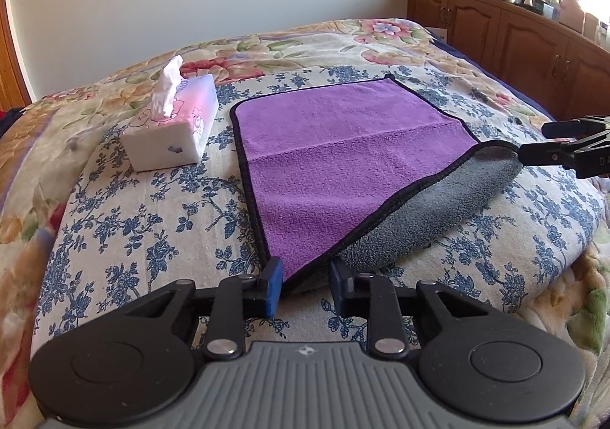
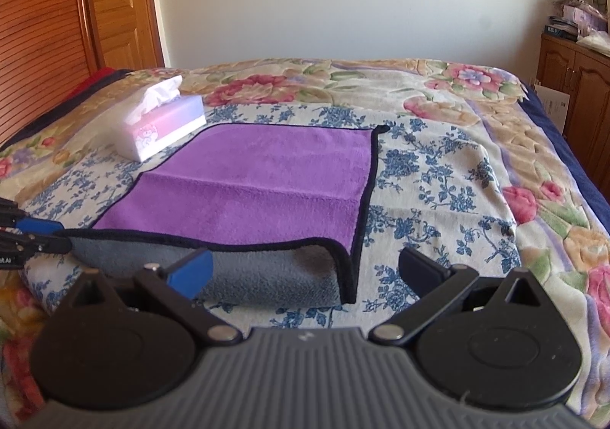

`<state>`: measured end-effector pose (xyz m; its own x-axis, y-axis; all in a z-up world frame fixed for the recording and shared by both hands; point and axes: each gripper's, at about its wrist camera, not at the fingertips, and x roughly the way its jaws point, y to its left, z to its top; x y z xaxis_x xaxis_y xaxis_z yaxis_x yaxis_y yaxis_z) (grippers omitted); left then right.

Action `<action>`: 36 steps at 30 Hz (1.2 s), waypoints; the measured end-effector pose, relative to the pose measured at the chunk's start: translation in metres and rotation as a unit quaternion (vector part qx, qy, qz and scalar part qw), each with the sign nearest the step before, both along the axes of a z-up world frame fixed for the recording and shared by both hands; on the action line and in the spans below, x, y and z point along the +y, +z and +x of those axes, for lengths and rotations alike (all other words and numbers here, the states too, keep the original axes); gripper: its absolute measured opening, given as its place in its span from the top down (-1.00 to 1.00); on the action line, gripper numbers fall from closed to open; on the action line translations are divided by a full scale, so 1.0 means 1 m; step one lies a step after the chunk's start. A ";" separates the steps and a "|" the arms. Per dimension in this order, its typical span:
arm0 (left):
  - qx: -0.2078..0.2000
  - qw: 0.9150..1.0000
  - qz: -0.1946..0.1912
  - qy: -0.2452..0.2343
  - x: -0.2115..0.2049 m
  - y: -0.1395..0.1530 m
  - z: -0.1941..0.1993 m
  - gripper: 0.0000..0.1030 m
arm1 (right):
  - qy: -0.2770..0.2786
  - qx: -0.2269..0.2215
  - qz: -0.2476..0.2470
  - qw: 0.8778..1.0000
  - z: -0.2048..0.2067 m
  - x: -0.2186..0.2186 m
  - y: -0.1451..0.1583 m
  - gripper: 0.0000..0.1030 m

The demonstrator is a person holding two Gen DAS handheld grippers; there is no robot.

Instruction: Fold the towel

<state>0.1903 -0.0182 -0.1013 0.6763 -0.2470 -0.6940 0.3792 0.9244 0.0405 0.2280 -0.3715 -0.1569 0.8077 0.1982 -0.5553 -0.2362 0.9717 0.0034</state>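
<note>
The purple towel (image 1: 343, 147) is lying on the bed (image 1: 145, 223), on the blue-flower sheet, mostly flat with a crease across the middle. Its near edge is curled up and over, so the grey underside shows along the front.

The left gripper (image 1: 306, 282) sits right at the near left corner of the towel, jaws a bit apart with the corner between them, not clamped from what the left wrist view shows. The right gripper (image 2: 305, 269) is spread wide open just in front of the rolled-up grey edge at the right corner, holding nothing.

A pink and white tissue box (image 1: 173, 124) stands just left of the towel, not touching it.
</note>
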 end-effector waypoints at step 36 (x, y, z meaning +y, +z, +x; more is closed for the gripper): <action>0.008 1.000 -0.008 0.001 0.000 -0.007 0.002 0.80 | -0.004 0.083 0.098 0.992 0.042 -0.022 -0.018 0.03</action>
<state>0.1923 -0.0181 -0.1081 0.6664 -0.2559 -0.7003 0.3770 0.9260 0.0204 0.2699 -0.3931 -0.1748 0.7100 0.3101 -0.6322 -0.2098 0.9502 0.2304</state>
